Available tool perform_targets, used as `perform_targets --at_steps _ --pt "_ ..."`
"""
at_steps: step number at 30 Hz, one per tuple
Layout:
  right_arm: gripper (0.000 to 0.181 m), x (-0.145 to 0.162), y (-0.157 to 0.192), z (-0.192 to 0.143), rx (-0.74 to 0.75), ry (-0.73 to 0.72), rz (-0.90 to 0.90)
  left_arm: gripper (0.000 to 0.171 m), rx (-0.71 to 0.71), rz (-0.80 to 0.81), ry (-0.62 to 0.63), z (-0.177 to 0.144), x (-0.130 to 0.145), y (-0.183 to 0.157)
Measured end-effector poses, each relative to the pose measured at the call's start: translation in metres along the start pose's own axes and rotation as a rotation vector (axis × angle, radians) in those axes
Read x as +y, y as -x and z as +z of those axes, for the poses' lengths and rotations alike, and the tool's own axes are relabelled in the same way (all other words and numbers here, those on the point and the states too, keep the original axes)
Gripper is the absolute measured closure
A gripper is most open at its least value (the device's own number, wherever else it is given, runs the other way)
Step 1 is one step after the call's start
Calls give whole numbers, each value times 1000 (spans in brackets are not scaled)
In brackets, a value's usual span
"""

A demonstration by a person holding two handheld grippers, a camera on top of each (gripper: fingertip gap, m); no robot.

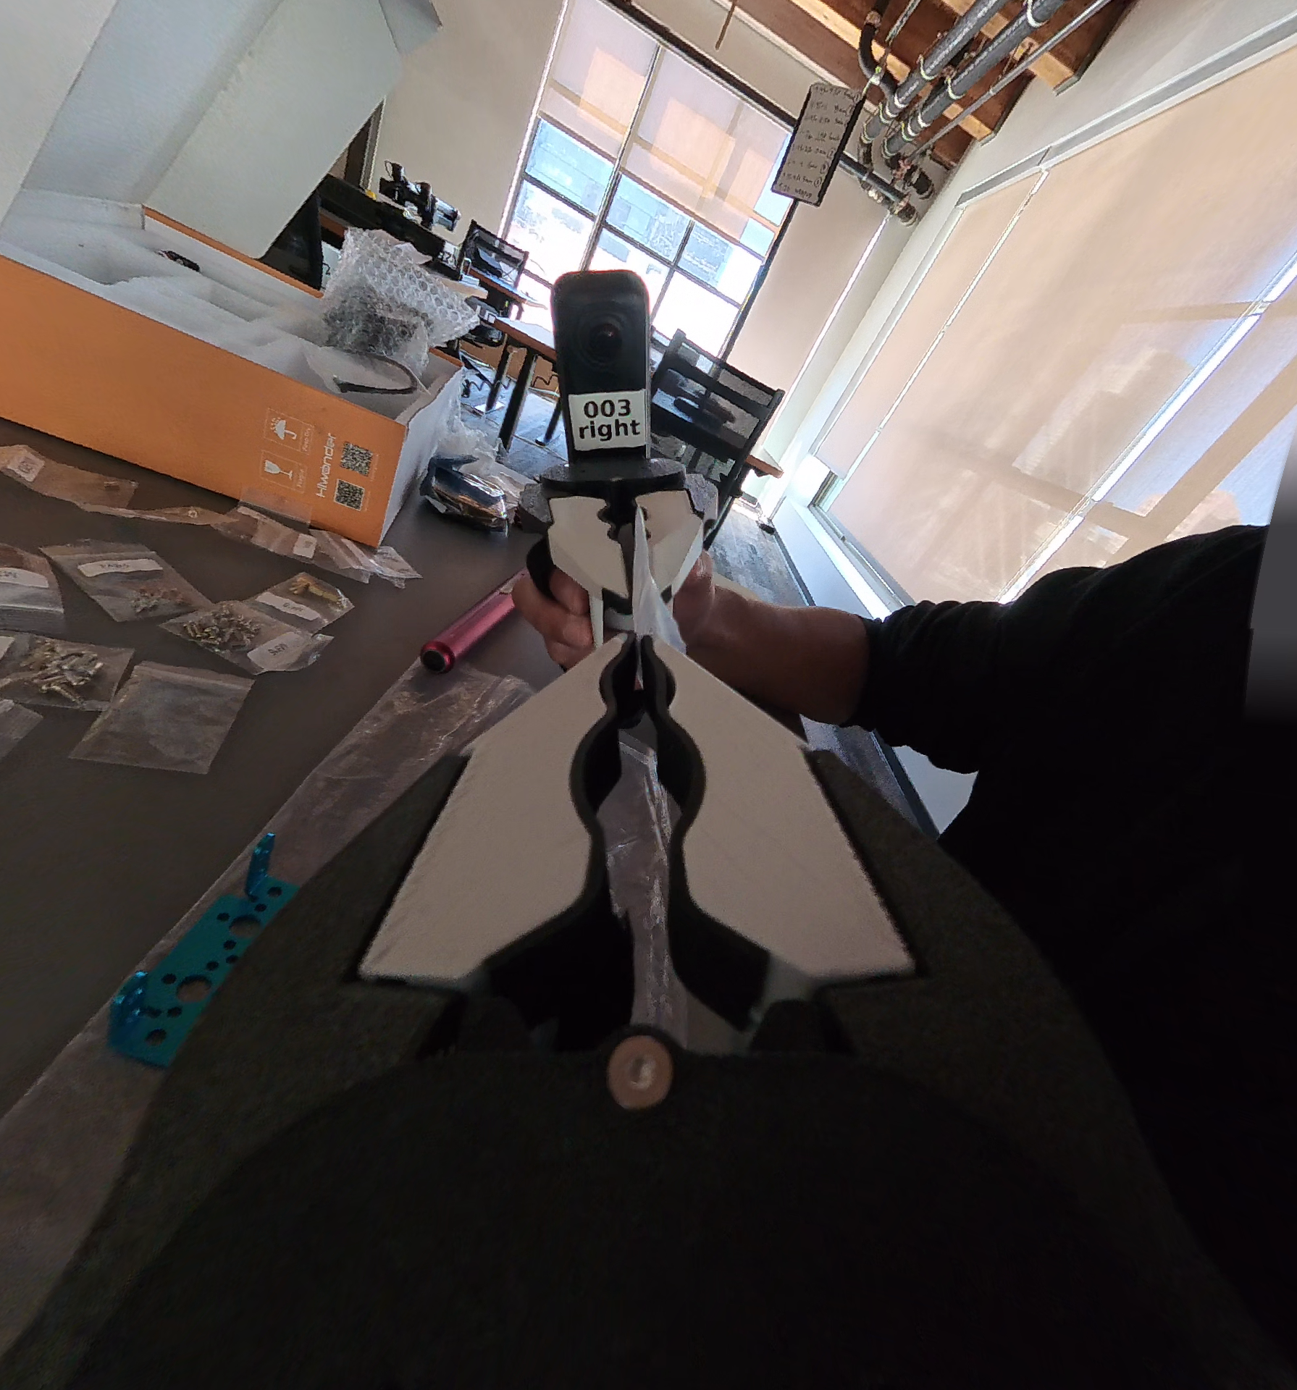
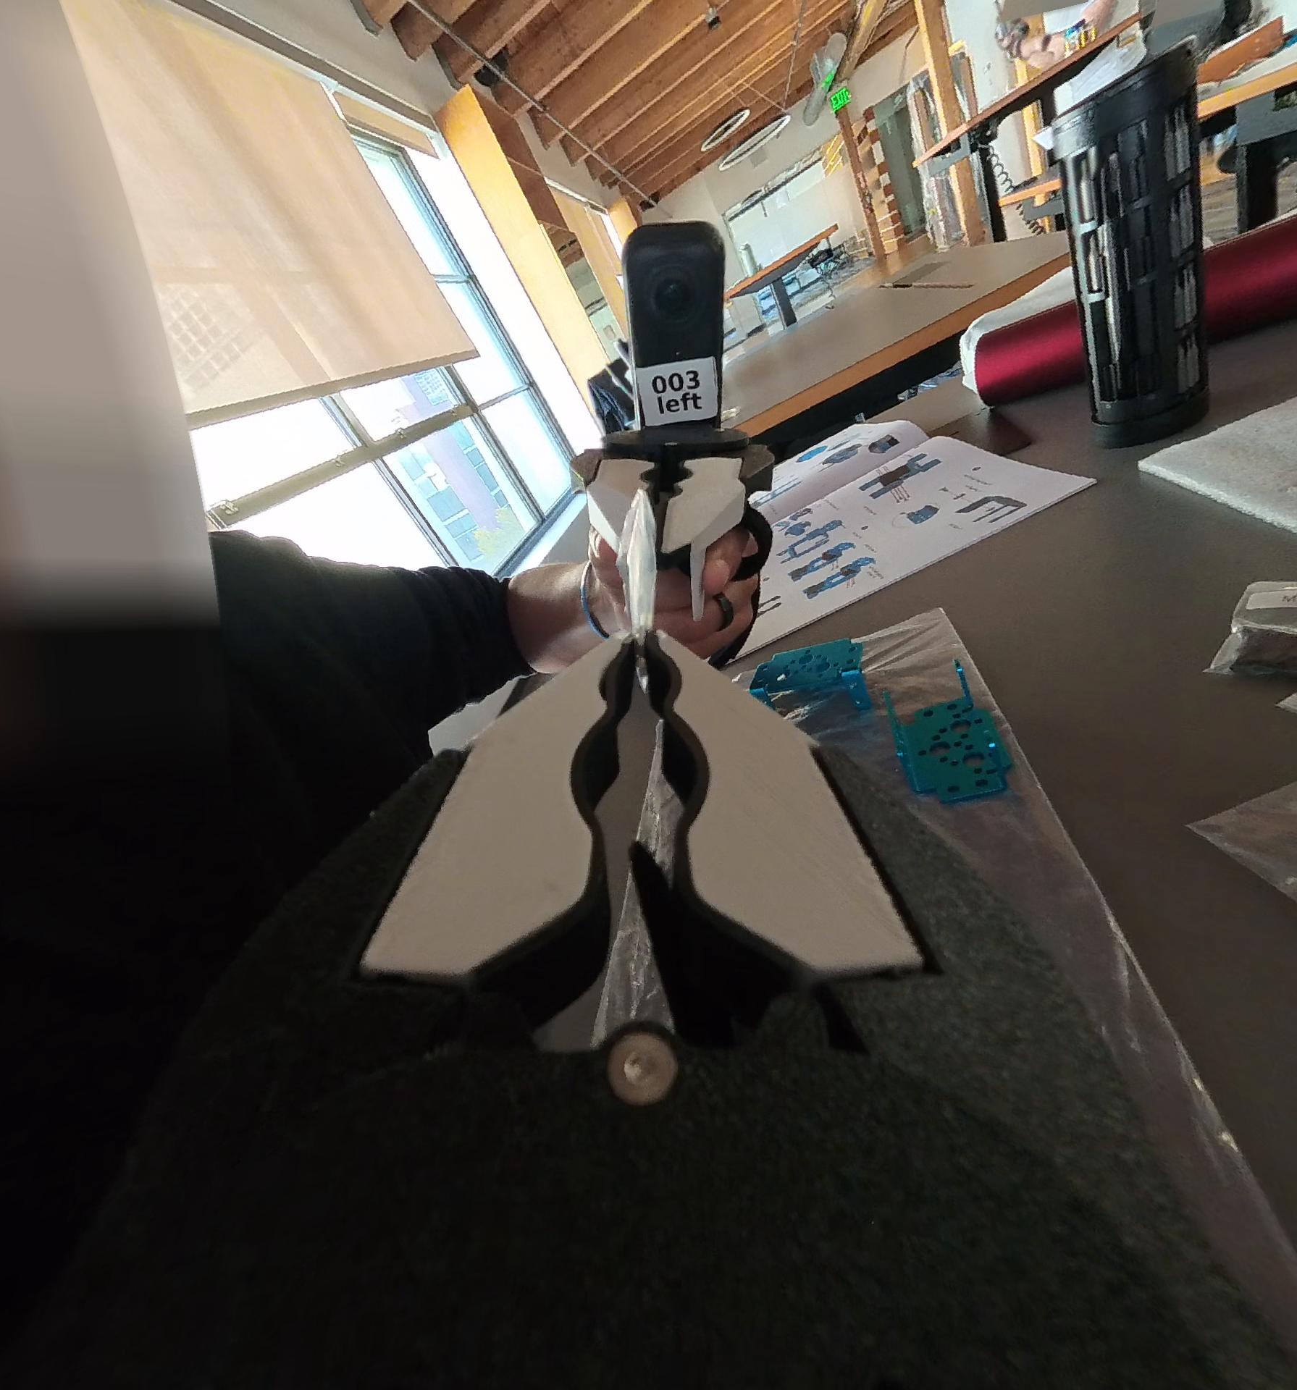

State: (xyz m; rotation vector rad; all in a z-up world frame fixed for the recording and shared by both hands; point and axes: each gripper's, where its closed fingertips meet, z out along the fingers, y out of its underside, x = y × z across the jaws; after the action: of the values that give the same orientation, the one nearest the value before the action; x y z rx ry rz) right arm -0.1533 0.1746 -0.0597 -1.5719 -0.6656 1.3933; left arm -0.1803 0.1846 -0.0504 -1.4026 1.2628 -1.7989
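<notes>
My left gripper [image 1: 639, 648] and my right gripper [image 2: 641, 648] face each other above the dark table [image 1: 103, 827]. Both are shut on the same small clear plastic bag [image 1: 651, 594], each pinching one side of it. The bag hangs stretched between the two sets of tips and also shows in the right wrist view [image 2: 641, 572]. The right gripper [image 1: 641, 526] shows in a hand in the left wrist view. The left gripper [image 2: 641, 504] shows in a hand in the right wrist view. What the bag holds is hidden.
Blue drilled metal brackets [image 1: 201, 970] [image 2: 946, 745] lie on a clear plastic sheet [image 2: 1006, 865]. Several small bags of screws [image 1: 216, 624], an open orange box [image 1: 179, 406], a pink cylinder [image 1: 472, 628], an open booklet [image 2: 916, 504] and a black mesh cylinder [image 2: 1134, 263] are on the table. Tip to tip, the grippers are about 4 cm apart. The black mesh cylinder [image 2: 1134, 263] is about 35 cm from my left fingertips.
</notes>
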Motion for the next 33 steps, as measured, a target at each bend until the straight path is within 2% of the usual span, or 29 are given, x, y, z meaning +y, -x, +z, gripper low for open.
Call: perform_targets --at_steps 7,15,22,33 --pt "180 -4 -3 -3 -20 -23 68 171 -10 17 27 3 6 1" --pt "180 -1 -12 -12 57 49 57 166 -94 113 105 7 18 10" --pt "179 27 -31 -44 239 194 59 160 -188 181 192 8 33 26" --pt "179 58 -47 -60 367 369 42 160 -197 220 242 11 41 24"
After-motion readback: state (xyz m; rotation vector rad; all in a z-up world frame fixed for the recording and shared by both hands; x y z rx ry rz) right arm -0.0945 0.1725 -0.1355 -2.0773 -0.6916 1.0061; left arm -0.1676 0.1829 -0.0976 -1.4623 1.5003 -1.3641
